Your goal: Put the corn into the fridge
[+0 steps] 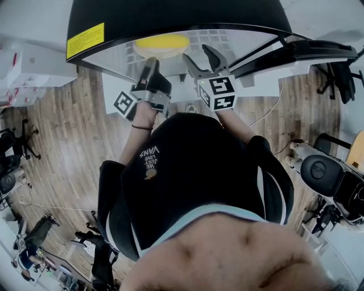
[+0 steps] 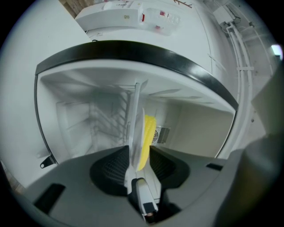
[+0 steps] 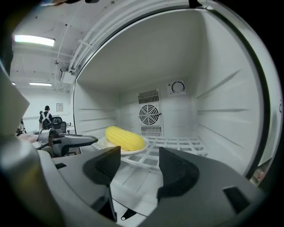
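My left gripper point(image 2: 140, 153) pinches the rim of the white plate point(image 2: 132, 126) carrying the corn point(image 2: 146, 135), seemingly set on the wire shelf point(image 3: 178, 143) in the fridge point(image 3: 224, 93). My right gripper point(image 3: 139, 170) has its jaws spread, empty.

The word "VANS" point(image 1: 149, 152), in white block letters, stands upside down on the person's black short-sleeved shirt point(image 1: 187, 170), just behind the left gripper point(image 1: 151, 63). The smaller lines printed beside it are too small to read. A yellow rectangular label point(image 1: 85, 40) sits on the black top band of the white fridge point(image 1: 170, 17), up and to the left of that gripper, its print too fine to make out. Black-and-white square markers point(image 1: 220, 94) on the right gripper's point(image 1: 200, 57) cube carry patterns, not letters. A round dial point(image 3: 178, 87) on the fridge's back wall, ahead of the right gripper, shows no legible numbers.
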`<control>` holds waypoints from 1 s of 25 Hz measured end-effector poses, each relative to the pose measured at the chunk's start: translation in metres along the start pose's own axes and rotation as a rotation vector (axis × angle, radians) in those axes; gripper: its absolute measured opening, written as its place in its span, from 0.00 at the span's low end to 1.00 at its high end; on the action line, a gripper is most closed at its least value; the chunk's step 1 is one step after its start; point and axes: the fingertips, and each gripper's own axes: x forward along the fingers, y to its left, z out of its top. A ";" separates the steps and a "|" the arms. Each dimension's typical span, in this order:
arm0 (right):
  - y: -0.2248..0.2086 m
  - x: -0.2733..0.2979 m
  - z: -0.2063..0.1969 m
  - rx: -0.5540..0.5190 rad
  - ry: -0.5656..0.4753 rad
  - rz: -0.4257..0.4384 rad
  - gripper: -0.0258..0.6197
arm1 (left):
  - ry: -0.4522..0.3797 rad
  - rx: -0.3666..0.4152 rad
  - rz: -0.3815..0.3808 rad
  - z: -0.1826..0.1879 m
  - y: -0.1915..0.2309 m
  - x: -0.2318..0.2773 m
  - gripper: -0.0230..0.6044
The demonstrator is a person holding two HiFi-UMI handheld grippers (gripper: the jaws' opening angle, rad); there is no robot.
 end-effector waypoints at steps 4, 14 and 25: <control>0.002 -0.005 0.000 0.000 -0.006 -0.008 0.45 | 0.022 0.040 -0.004 -0.002 -0.005 -0.002 0.23; 0.007 -0.018 0.001 0.004 -0.019 -0.035 0.36 | 0.082 0.161 -0.009 -0.008 -0.015 -0.006 0.23; 0.018 -0.028 0.000 0.013 -0.031 -0.052 0.25 | 0.156 0.258 -0.027 -0.015 -0.025 -0.014 0.23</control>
